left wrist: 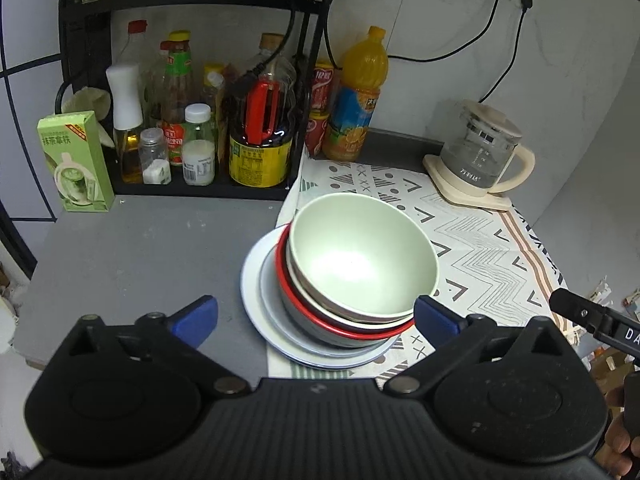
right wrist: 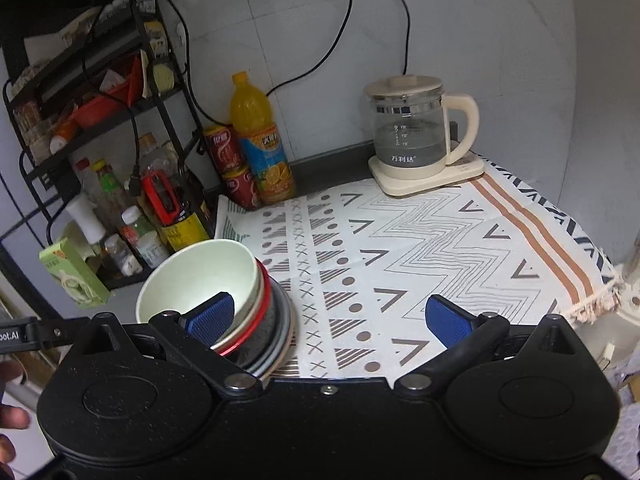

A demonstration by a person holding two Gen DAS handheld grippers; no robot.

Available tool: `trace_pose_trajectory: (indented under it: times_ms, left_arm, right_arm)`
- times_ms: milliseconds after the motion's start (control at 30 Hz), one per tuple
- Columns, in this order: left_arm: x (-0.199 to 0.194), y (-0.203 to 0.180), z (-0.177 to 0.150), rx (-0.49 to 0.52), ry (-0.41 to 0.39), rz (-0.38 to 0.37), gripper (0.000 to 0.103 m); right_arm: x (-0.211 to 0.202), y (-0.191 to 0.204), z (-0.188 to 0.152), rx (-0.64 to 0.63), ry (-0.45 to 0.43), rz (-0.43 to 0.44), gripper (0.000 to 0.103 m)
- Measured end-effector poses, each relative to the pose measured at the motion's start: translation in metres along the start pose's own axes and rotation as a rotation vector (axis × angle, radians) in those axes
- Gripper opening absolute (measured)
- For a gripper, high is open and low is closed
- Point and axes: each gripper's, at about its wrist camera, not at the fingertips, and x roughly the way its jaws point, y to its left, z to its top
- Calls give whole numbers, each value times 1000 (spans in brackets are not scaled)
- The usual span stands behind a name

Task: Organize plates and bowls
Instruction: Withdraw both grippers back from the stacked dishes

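Observation:
A pale green bowl (left wrist: 360,256) tops a nest of bowls, one of them red-rimmed (left wrist: 304,314), on a stack of blue-white plates (left wrist: 256,296). The pile stands at the left edge of a patterned cloth (left wrist: 480,248). My left gripper (left wrist: 316,320) hovers just in front of the pile, open, its blue pads wider than the bowls and touching nothing. In the right wrist view the green bowl (right wrist: 192,276) and plates (right wrist: 285,320) sit at lower left. My right gripper (right wrist: 330,318) is open over the cloth (right wrist: 440,240), its left pad (right wrist: 212,316) in front of the bowls' rim.
A black rack (left wrist: 308,80) full of sauce bottles stands at the back left, with a green carton (left wrist: 76,164) beside it. An orange juice bottle (left wrist: 356,100) and red cans stand against the wall. A glass kettle (left wrist: 480,152) sits at the back right. Grey counter (left wrist: 140,248) lies left.

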Motion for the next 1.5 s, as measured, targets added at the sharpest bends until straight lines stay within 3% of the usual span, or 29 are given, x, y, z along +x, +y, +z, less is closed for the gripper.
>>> trace_pose_trajectory:
  times_ms: [667,1500]
  left_arm:
    - [-45,59,-31,122,-26,-68,103]
    - [-84,84,-60,222,-27,-101,103]
  right_arm:
    - [-62,45,-55,23,-46,-144,103]
    - [-109,84,-93,40,-31,-184,103]
